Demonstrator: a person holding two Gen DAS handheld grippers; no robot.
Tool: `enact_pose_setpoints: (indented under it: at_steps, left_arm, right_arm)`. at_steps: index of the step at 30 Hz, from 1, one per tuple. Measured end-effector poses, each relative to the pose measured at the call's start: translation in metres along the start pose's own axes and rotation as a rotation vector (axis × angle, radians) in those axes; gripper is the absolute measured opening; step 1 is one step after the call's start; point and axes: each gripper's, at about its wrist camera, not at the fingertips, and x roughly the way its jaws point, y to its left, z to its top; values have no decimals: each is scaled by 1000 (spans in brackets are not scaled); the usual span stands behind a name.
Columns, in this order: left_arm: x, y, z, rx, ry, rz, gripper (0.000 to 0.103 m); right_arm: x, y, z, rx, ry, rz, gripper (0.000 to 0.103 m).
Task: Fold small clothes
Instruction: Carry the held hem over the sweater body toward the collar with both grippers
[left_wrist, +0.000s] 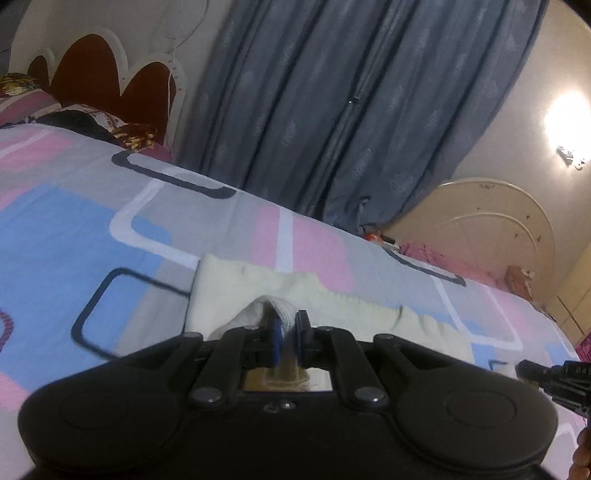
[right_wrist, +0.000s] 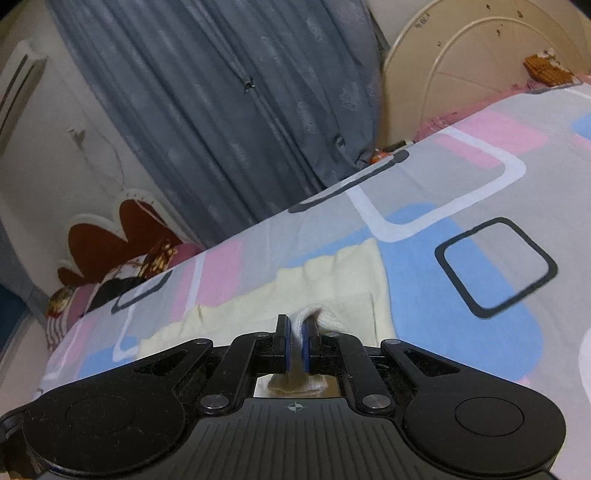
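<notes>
A small cream knit garment (left_wrist: 332, 302) lies spread on the patterned bedsheet (left_wrist: 74, 229). My left gripper (left_wrist: 287, 332) is shut on a pinched fold of its near edge, which bunches up between the blue pads. In the right wrist view the same cream garment (right_wrist: 332, 288) lies on the sheet (right_wrist: 461, 229), and my right gripper (right_wrist: 294, 345) is shut on another raised fold of its near edge. The tip of the right gripper (left_wrist: 554, 380) shows at the right edge of the left wrist view.
Blue-grey curtains (left_wrist: 351, 103) hang behind the bed. A headboard (left_wrist: 99, 70) and pillows (left_wrist: 92, 122) stand at the left end, a cream footboard (left_wrist: 498, 229) at the right. The sheet extends on both sides of the garment.
</notes>
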Motion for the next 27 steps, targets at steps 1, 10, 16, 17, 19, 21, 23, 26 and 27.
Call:
enact_pose_setpoints:
  at_steps: [1,10,16,17,19,21,23,26,27]
  left_arm:
    - [6,1,3,-9,4,4,7]
    - [59,9,14,-2,88,63,7]
    - [81,11,24,2,91,115,13]
    - [84,12,27,-1,92,124,13]
    - [89,15,31,-3,97,133,17]
    - [91,18,33,-8,95,139,18]
    - [89,22,35,-14,88,140,22]
    - [86,25,34,-11,88,115,28]
    - [85,27,34,-6,88,102,30]
  right_arm:
    - [7,-1,3,-1,4,-5,6]
    - [58,-14,16,33,66,-50,6]
    - [81,-22,22,50,82,-77,6]
    - [85,-23,24,53,86,-79,6]
    - [91,-25,26,60,94,-82,6]
    - [95,-25,28,56,96,-88,6]
    - [96,-28,30,61,88,-96,6]
    - [93,-33,39,67,44,-106,22]
    - [91,-34,42,59,29,-108,44]
